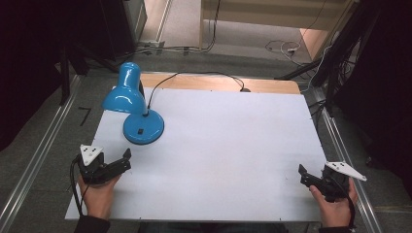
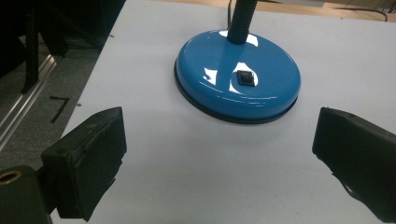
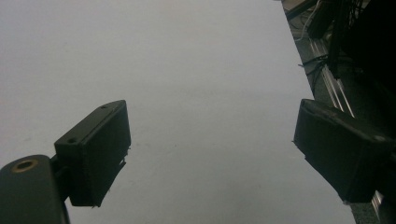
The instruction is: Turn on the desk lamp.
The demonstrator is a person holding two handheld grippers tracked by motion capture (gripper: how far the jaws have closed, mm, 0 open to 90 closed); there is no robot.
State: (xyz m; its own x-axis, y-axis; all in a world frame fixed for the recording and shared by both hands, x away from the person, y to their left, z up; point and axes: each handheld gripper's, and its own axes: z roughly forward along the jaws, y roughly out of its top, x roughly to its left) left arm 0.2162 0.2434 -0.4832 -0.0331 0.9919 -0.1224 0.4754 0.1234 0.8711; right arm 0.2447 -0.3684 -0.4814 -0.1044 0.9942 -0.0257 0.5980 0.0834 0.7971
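Note:
A glossy blue desk lamp (image 1: 131, 94) stands at the white table's (image 1: 218, 145) far left, its shade bent down toward the left. Its round base (image 2: 238, 77) carries a small black switch (image 2: 246, 77) and a black flexible neck (image 2: 242, 21). My left gripper (image 1: 124, 162) hovers near the front left edge, a short way in front of the base, jaws wide apart and empty. My right gripper (image 1: 303, 174) is at the front right edge, also open with nothing between its jaws. In the right gripper view, bare white tabletop (image 3: 187, 93) lies ahead of the gripper (image 3: 212, 144).
The lamp's black cord (image 1: 194, 75) runs over the wooden back edge (image 1: 218, 83) of the table. Metal rails (image 1: 43, 150) flank both sides. Cables (image 1: 286, 46) lie on the floor behind, and dark stands (image 1: 340, 53) rise at the right.

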